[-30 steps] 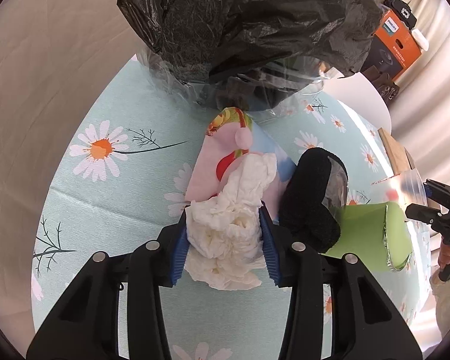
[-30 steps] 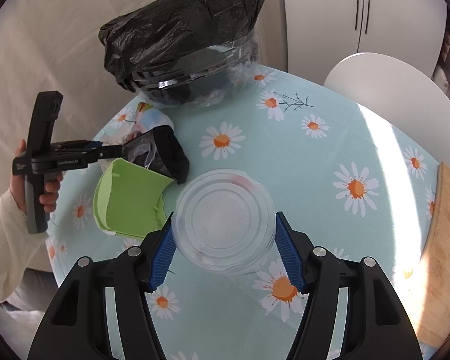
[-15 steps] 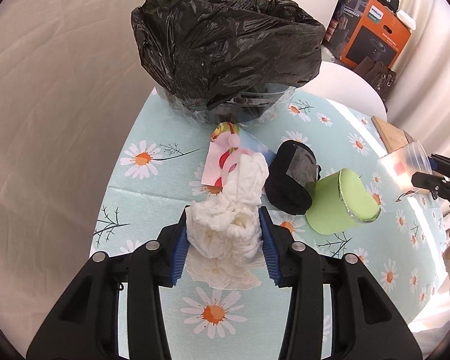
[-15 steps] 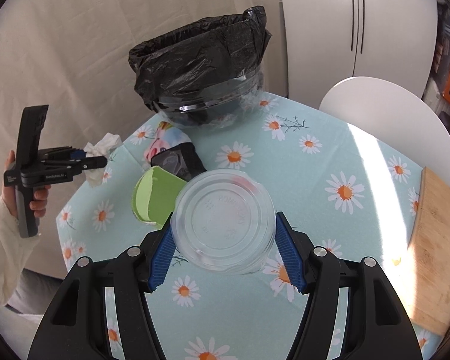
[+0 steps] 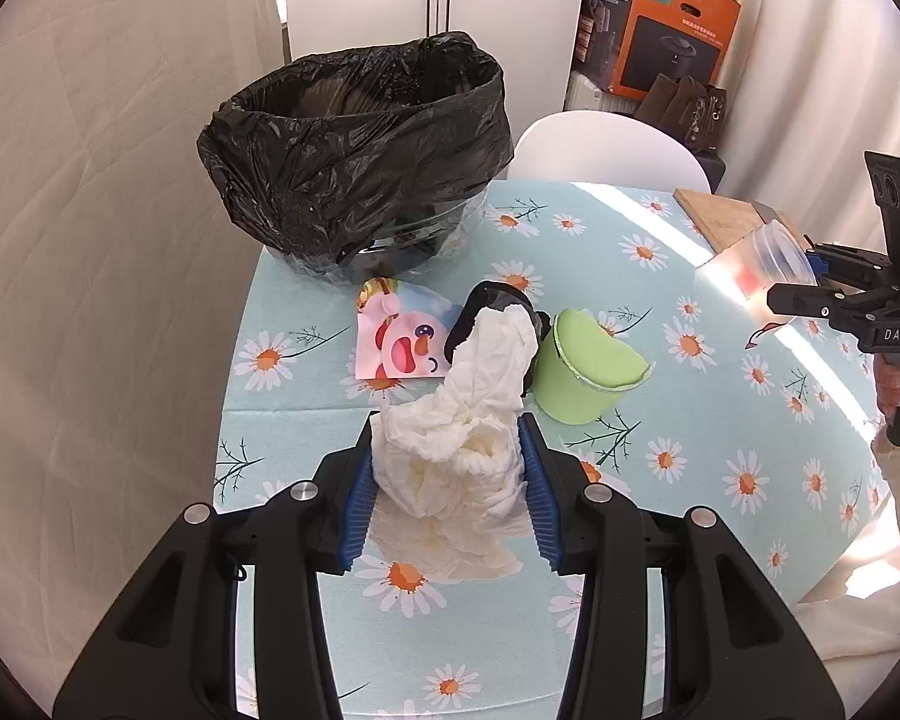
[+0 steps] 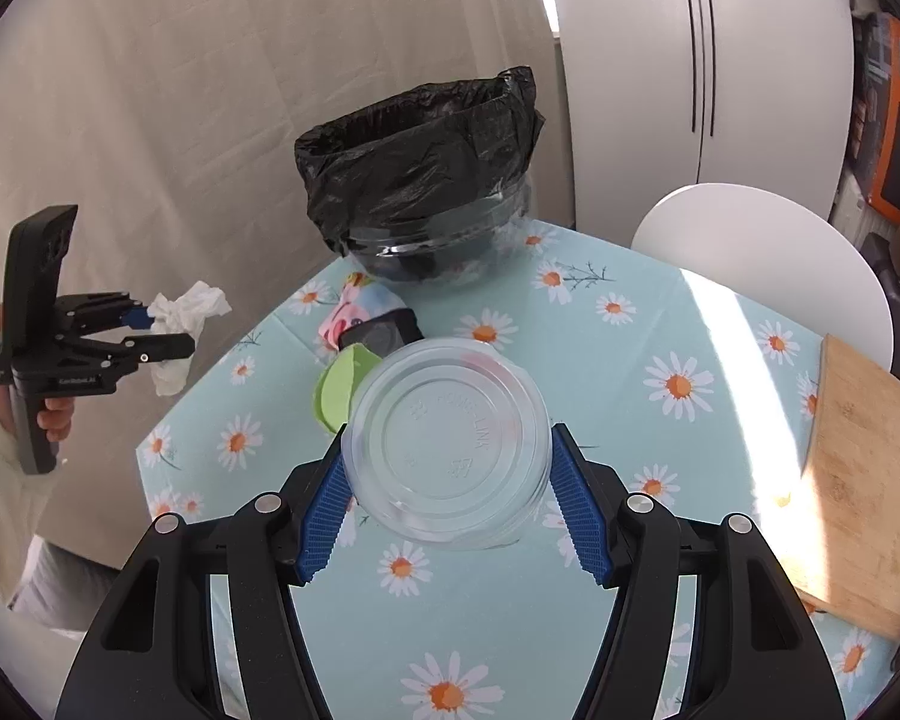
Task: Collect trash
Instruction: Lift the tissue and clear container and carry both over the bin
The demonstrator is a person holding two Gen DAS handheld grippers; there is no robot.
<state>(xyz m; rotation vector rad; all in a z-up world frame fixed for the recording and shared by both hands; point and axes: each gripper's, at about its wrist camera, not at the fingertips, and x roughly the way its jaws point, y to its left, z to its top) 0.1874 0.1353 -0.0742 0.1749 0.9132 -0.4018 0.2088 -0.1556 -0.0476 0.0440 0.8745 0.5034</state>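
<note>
My left gripper (image 5: 447,489) is shut on a crumpled white tissue (image 5: 462,426) and holds it above the table's near-left edge; it also shows in the right wrist view (image 6: 177,324). My right gripper (image 6: 447,498) is shut on a clear plastic cup (image 6: 447,441), held above the table; the cup also shows in the left wrist view (image 5: 762,267). A bin lined with a black bag (image 5: 360,150) stands open at the table's far side (image 6: 420,168). On the table lie a green cup (image 5: 582,369), a black wrapper (image 5: 492,306) and a cartoon packet (image 5: 399,339).
The round table has a light blue daisy cloth (image 5: 660,480). A wooden board (image 6: 864,468) lies at its right edge. A white chair (image 6: 762,252) stands behind the table. An orange box (image 5: 666,36) and a beige curtain (image 5: 90,240) are around it.
Both grippers have risen and drawn back from the table with their loads. The bin's open top has come into view. The tissue now hangs clear of the table.
</note>
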